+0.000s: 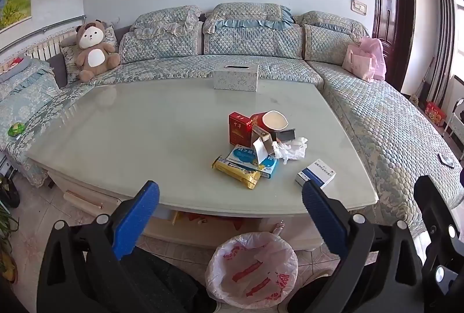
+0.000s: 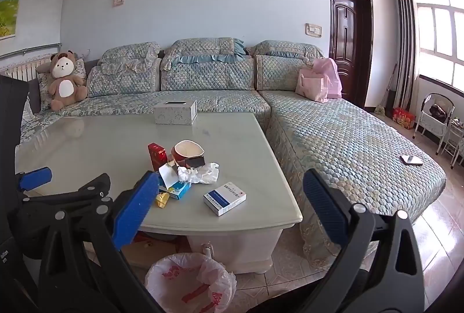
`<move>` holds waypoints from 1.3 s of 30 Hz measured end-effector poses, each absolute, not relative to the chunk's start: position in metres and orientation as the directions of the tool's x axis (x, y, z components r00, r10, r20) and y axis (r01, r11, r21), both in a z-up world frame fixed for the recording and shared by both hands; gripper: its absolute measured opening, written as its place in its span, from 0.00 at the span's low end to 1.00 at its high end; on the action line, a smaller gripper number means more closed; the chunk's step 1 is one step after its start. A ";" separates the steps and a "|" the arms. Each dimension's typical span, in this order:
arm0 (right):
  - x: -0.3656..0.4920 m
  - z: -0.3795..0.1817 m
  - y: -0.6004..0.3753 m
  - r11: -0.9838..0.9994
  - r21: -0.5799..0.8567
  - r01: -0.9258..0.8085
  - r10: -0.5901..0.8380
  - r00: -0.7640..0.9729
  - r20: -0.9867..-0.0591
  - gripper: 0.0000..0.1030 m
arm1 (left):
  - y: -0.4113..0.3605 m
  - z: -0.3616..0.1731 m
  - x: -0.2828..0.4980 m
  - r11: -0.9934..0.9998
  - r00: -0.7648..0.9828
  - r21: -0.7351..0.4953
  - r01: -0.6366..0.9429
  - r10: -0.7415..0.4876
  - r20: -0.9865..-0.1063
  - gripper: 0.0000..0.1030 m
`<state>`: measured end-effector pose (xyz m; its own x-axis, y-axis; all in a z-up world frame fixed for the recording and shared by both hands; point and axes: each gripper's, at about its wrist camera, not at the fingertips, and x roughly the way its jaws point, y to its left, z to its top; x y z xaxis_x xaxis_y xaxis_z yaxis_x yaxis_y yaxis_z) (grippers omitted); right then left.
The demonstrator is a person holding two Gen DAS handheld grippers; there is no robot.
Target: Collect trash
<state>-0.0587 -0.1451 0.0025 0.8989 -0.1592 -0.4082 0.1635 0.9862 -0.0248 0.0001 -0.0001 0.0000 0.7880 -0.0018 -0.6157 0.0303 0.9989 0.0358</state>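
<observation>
A pile of trash lies on the pale coffee table (image 1: 130,139): a red cigarette pack (image 1: 239,128), a red paper cup (image 1: 271,120), a crumpled tissue (image 1: 291,150), a blue box (image 1: 250,160) and a yellow wrapper (image 1: 236,175). A white and blue medicine box (image 1: 316,175) lies apart, to the right. A bin with a pink-printed bag (image 1: 252,269) stands on the floor before the table. My left gripper (image 1: 230,192) is open and empty, short of the table's front edge. My right gripper (image 2: 230,188) is open and empty, above the front edge near the medicine box (image 2: 224,198). The bin (image 2: 190,284) sits below.
A tissue box (image 1: 236,76) stands at the table's back. A quilted sofa (image 1: 377,121) wraps the far and right sides, with a teddy bear (image 1: 94,49), a pink bag (image 1: 364,60) and a phone (image 2: 411,159) on it. A folding chair (image 2: 436,117) stands by the window.
</observation>
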 end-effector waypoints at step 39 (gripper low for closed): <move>-0.060 0.003 -0.144 0.990 -0.001 0.140 -0.129 0.905 -0.405 0.94 | 0.002 0.009 -0.009 0.998 0.815 0.068 -0.019 0.055 -0.576 0.94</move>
<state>-0.0598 -0.1441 0.0028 0.9052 -0.1287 -0.4051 0.1402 0.9901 -0.0011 -0.0094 0.0023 0.0093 0.8153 0.0547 -0.5764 -0.0190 0.9975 0.0677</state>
